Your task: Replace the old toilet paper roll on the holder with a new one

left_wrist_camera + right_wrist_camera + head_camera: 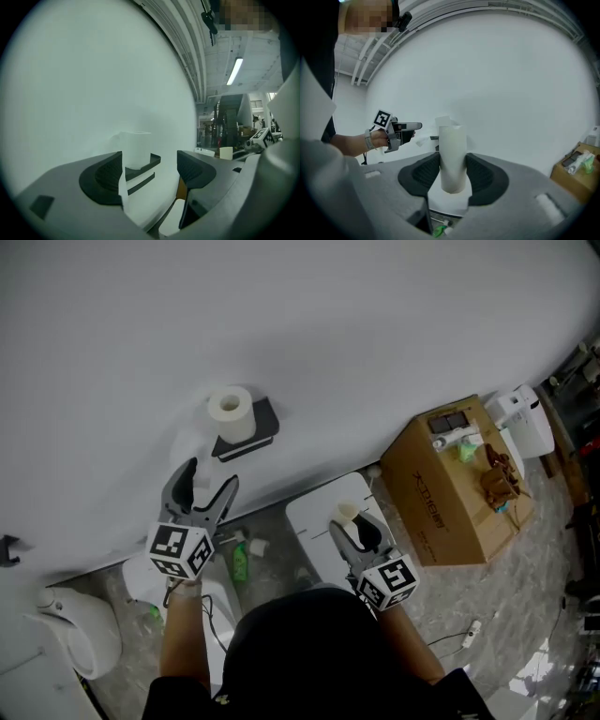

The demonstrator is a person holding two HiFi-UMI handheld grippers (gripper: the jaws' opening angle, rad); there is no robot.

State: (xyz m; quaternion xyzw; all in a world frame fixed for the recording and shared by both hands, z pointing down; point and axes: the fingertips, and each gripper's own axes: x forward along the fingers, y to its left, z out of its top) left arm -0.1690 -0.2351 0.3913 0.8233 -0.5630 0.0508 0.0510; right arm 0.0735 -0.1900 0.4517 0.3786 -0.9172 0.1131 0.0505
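L gripper (210,476) jaws spread, empty – near new roll (230,412) seated upright on holder (263,422). Bare cardboard tube (453,150) pinched in R gripper (359,525), well apart from holder.

The left gripper (208,486) is held out roughly level, ahead of the right one. Its jaws stand apart and press on nothing. The right gripper (359,529) sits nearer the body, its pads closed on the sides of an upright cardboard tube (452,159). The left forearm (183,638) and right forearm (410,641) both reach forward, and the left wrist wears a band.
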